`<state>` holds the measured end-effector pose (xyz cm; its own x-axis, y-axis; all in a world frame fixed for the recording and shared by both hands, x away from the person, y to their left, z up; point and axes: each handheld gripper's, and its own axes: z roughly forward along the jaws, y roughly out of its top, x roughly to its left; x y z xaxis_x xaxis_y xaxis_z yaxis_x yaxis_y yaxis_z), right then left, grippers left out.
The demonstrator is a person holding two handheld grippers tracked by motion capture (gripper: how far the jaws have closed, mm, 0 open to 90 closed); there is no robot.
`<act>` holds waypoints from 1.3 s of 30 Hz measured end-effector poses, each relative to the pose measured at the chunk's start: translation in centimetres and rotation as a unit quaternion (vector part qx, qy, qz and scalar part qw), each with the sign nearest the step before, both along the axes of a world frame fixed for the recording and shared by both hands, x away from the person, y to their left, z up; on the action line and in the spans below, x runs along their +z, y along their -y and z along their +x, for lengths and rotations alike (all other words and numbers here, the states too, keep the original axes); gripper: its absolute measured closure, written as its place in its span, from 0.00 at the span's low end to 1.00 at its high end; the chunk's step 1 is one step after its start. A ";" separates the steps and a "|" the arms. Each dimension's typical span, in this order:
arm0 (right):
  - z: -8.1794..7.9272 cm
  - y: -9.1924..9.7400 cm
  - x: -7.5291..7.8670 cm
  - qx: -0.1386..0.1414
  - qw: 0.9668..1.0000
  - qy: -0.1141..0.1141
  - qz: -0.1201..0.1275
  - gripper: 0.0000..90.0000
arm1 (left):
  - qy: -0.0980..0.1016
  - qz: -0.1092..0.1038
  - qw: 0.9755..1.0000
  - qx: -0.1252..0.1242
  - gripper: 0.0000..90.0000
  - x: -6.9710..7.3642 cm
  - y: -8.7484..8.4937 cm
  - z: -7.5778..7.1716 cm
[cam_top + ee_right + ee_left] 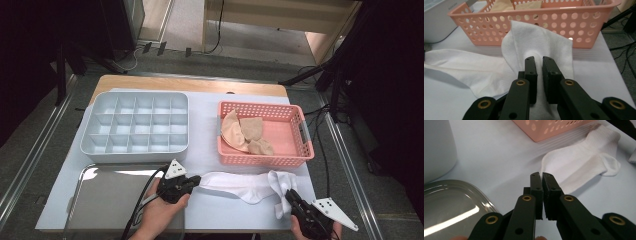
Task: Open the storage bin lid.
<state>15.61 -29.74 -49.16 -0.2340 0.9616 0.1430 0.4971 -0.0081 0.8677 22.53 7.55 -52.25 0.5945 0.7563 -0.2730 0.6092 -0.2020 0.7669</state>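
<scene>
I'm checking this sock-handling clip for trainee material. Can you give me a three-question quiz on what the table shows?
1. What do the right gripper fingers pinch? A) a beige sock B) the white sock C) a tray
2. True or false: the pink basket is empty.
3. In the high view, which container lies left of the pink basket?

Key: 1 B. 2 False; beige socks lie in it. 3 The divided grey box.

sock (235,183) before basket (302,131) — on table (207,120)
</scene>
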 end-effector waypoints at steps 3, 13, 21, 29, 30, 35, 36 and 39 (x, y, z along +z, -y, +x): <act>0.8 -0.8 -1.0 0.040 0.999 -0.028 0.009 0.86 | 0.003 0.001 1.000 0.003 0.91 0.0 -0.1 0.0; -0.3 1.3 -1.5 -0.046 0.995 -0.056 0.062 0.59 | 0.005 -0.009 1.000 0.007 0.83 0.2 -0.8 0.0; -0.5 0.3 -1.3 -0.042 0.994 -0.076 0.062 0.92 | 0.008 -0.015 1.000 0.010 0.83 0.5 -1.0 -0.1; -0.6 -2.5 1.2 0.011 0.997 -0.030 0.068 0.94 | 0.018 -0.031 0.999 -0.002 0.78 0.9 -0.9 -0.6; -0.5 -3.3 1.5 0.025 0.997 -0.026 0.065 0.94 | 0.019 -0.031 0.999 -0.004 0.78 1.1 -0.9 -0.7; 0.1 -8.2 2.5 0.100 0.994 -0.025 0.041 0.94 | 0.022 -0.048 0.998 -0.025 0.75 1.5 -0.8 -1.4; 0.2 -9.2 2.5 0.112 0.992 -0.032 0.038 0.94 | 0.019 -0.055 0.998 -0.033 0.75 1.5 -0.8 -1.5; 1.0 -11.7 2.3 0.160 0.985 -0.045 0.044 0.89 | 0.016 -0.061 0.997 -0.054 0.74 1.5 -0.6 -1.9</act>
<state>16.62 -18.02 -46.82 -0.5058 0.8238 0.2561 0.5610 0.0885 0.8231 20.64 8.16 -50.75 0.6803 0.6499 -0.3389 0.5638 -0.1686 0.8086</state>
